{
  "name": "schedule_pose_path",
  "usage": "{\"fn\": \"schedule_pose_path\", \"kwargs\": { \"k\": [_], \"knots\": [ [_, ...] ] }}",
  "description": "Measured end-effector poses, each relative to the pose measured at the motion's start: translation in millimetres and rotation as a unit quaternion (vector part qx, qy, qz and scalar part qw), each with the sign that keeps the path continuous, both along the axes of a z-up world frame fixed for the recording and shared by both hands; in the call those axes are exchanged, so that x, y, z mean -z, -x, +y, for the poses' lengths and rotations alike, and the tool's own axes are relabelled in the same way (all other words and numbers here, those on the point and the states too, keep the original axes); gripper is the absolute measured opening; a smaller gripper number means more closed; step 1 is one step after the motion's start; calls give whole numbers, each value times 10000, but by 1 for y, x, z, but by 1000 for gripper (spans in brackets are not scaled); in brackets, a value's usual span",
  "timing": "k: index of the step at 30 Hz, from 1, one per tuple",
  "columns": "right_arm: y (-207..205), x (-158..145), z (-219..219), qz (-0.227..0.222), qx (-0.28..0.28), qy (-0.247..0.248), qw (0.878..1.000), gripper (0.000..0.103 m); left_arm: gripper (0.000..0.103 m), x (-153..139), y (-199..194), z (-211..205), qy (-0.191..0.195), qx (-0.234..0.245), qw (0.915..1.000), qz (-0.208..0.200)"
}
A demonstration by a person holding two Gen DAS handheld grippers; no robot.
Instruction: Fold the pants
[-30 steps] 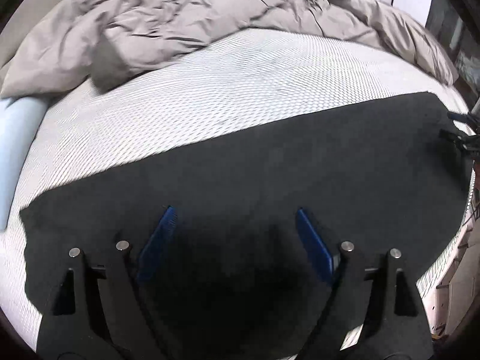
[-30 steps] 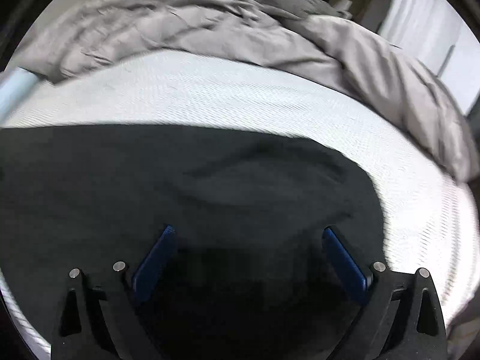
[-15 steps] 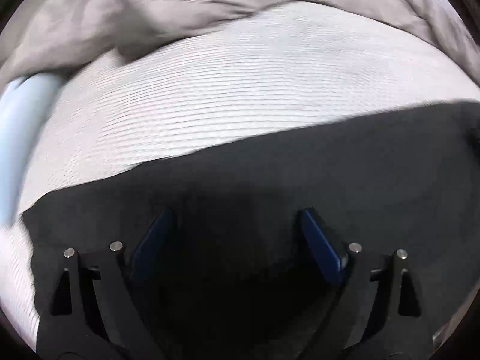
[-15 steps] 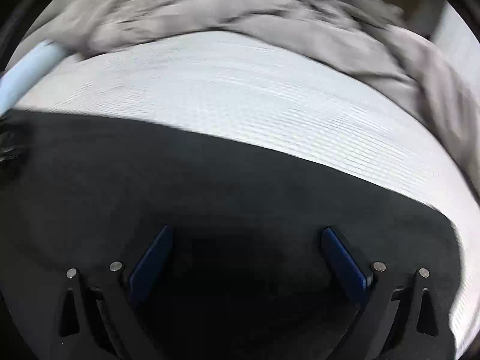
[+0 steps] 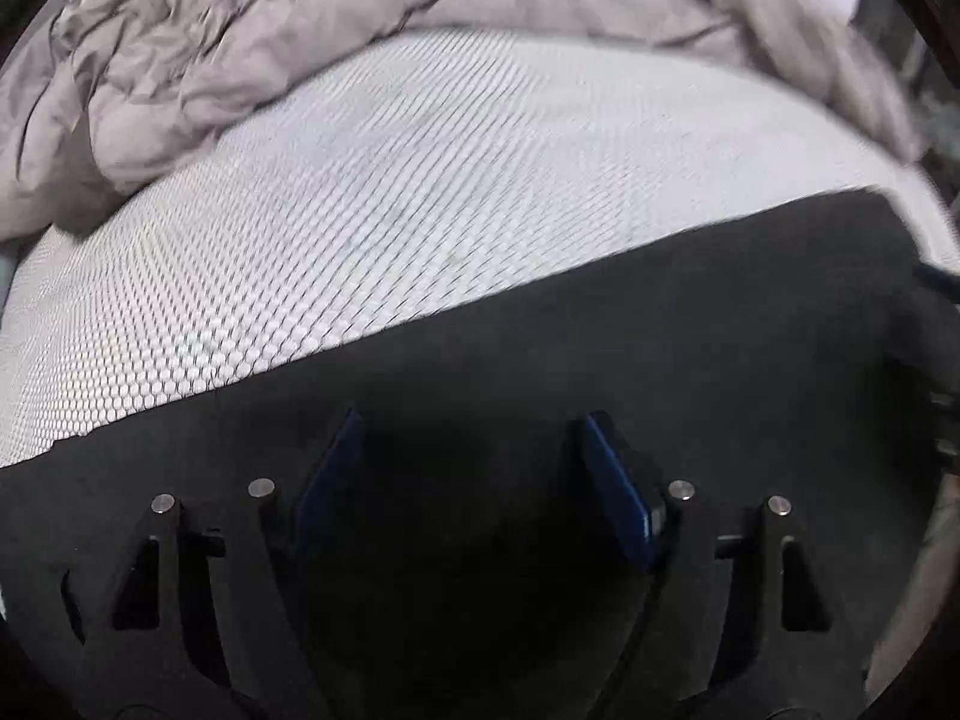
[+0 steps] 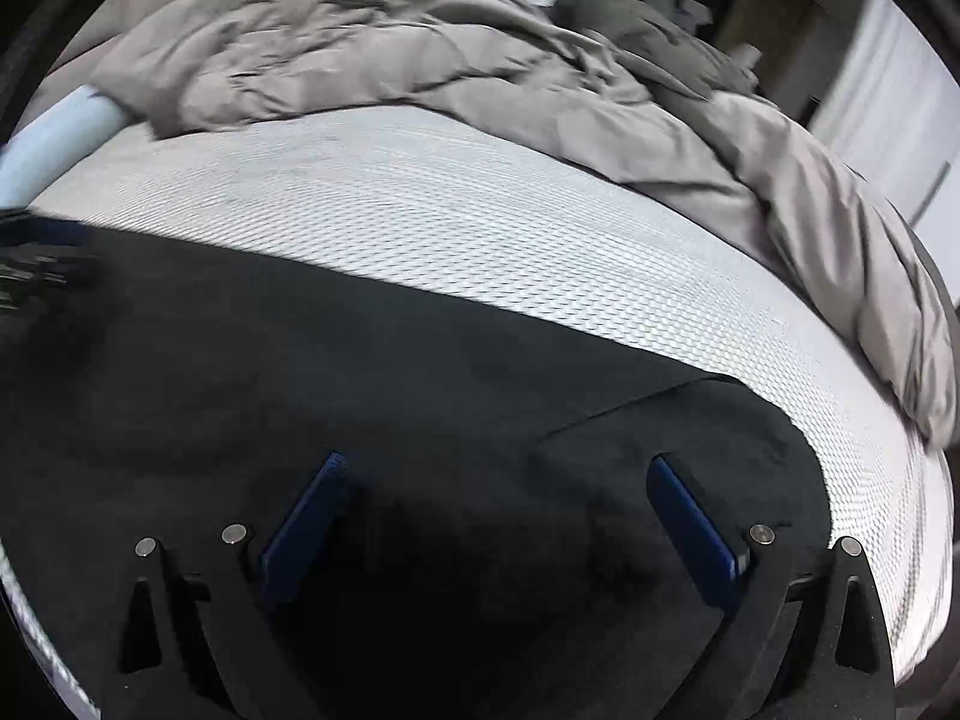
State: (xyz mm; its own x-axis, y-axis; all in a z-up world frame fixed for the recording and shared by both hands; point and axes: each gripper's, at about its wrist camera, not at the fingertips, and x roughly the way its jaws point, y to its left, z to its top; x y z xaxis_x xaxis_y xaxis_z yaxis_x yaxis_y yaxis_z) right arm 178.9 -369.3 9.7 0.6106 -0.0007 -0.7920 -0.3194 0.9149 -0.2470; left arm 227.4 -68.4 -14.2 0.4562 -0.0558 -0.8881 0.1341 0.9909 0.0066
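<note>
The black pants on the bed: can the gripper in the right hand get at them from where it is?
Probably yes. The right gripper hangs open right over the black pants, which lie flat on the white mattress with nothing in between.

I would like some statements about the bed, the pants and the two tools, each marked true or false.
1. The black pants lie spread on the white textured mattress. True.
2. The grey duvet covers the pants. False: it is bunched at the far side of the mattress, apart from the pants.
3. The right tool has its jaws apart above the pants. True.
4. The left tool holds a raised fold of the pants. False: its jaws are closing, yet the cloth below them looks flat and no fold shows between the pads.
5. The pants are light blue. False: they are black; the light blue thing lies at the mattress edge.
</note>
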Motion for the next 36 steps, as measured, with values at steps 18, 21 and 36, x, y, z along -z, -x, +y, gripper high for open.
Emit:
{"fn": "schedule_pose_path", "kwargs": {
  "k": [18,21,36],
  "knots": [
    [33,28,-57,281,720,-593,9952,101,72,-53,102,198,-159,-1782,9804,-823],
    [32,28,-57,295,739,-605,9950,101,60,-29,91,240,-183,-2038,9774,-525],
    [30,29,-55,296,810,-630,9943,102,8,-33,153,301,191,-2251,9687,-1026]
  ]
}}
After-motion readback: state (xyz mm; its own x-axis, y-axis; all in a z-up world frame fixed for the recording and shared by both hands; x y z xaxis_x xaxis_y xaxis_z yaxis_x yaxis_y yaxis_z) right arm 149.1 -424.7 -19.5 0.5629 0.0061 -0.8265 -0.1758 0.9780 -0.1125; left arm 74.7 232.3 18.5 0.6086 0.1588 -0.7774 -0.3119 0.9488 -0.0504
